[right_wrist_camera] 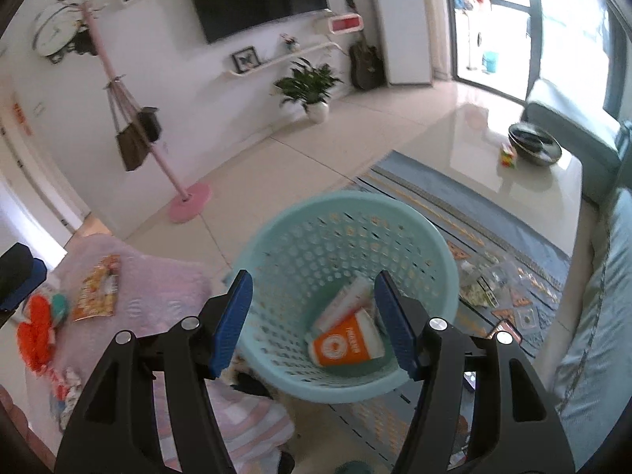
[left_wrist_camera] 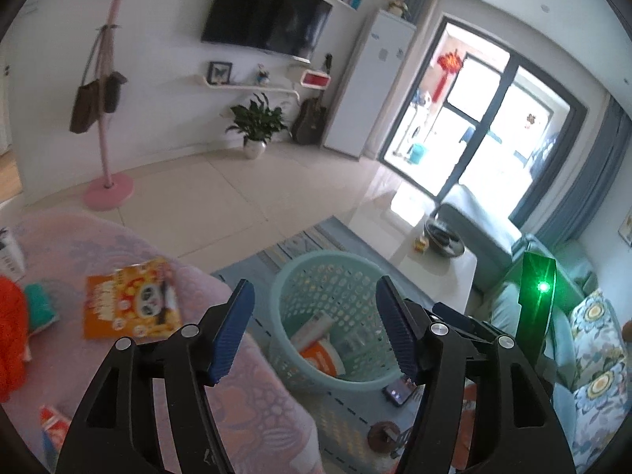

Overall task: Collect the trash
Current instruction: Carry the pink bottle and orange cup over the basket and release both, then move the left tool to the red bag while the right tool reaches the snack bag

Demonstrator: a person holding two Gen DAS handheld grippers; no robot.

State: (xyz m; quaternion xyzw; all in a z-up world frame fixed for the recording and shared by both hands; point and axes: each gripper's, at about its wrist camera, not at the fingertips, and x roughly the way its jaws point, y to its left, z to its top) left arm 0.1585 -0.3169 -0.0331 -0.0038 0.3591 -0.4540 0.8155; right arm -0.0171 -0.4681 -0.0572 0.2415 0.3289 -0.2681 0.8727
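Living-room floor and a blue rug (right_wrist_camera: 454,197) carry the teal basket (right_wrist_camera: 446,245), which sits straight ahead of both grippers. An orange cup (right_wrist_camera: 347,345) and white packaging lie inside. The right gripper (right_wrist_camera: 314,322) and left gripper (left_wrist_camera: 314,330) are spread wide, holding nothing. Left of them, an orange snack packet (left_wrist_camera: 130,302) lies on a pink blanket (left_wrist_camera: 79,245).

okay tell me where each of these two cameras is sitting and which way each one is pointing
Left wrist: rides on the left gripper, looking down and forward past its open fingers at the basket, with the snack packet at left; the right gripper's body shows at right.
Right wrist: rides on the right gripper, open above the basket, looking in at the orange cup.
Shared: basket, packet, television, potted plant.
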